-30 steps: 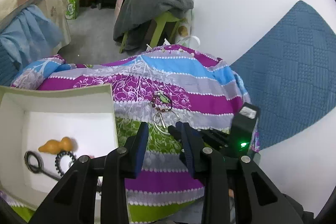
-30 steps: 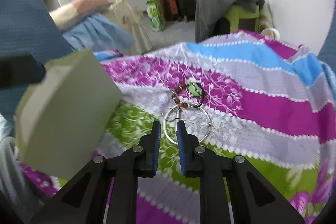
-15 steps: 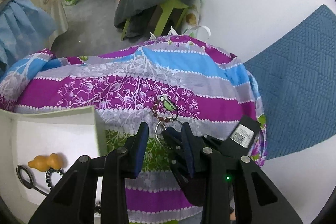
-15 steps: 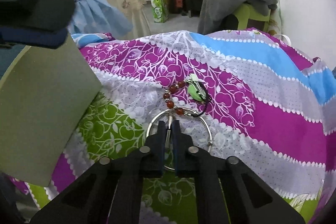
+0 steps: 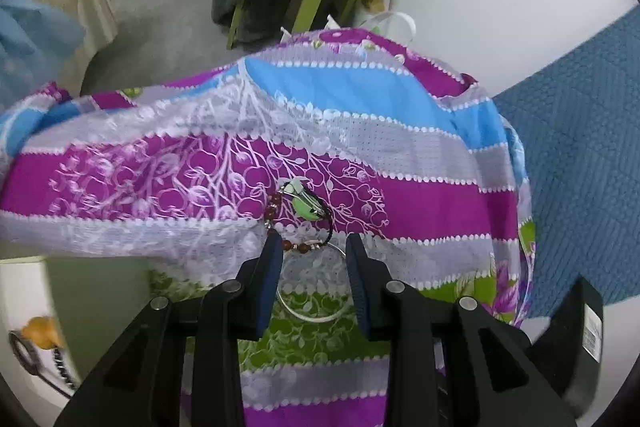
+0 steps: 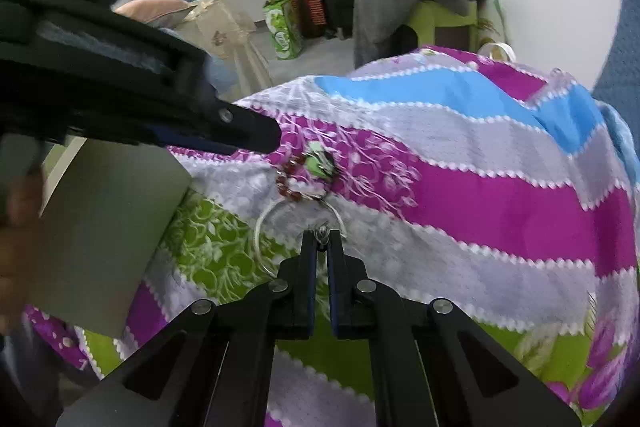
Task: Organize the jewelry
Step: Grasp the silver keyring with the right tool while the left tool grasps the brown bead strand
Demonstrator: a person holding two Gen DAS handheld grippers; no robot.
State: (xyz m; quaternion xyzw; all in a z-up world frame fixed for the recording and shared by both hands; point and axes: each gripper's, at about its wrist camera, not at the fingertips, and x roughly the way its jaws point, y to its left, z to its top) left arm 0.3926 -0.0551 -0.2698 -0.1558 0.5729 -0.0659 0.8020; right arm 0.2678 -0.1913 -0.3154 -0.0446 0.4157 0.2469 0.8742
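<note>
Our right gripper (image 6: 321,241) has now closed on the silver ring (image 6: 264,227); our left gripper (image 5: 312,247), beside it, stays open and empty.

Black fingers (image 5: 272,267) with blue pads, silver screws.

Left claw (image 5: 312,247) gapes wide; right claw (image 6: 322,241) is pinched nearly closed.

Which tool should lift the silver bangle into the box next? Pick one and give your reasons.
Right. The right tool is already nearly shut on the silver bangle, pinching its small charm. The left tool is open, only straddling the beaded bracelet, and sits nearer the box.
</note>
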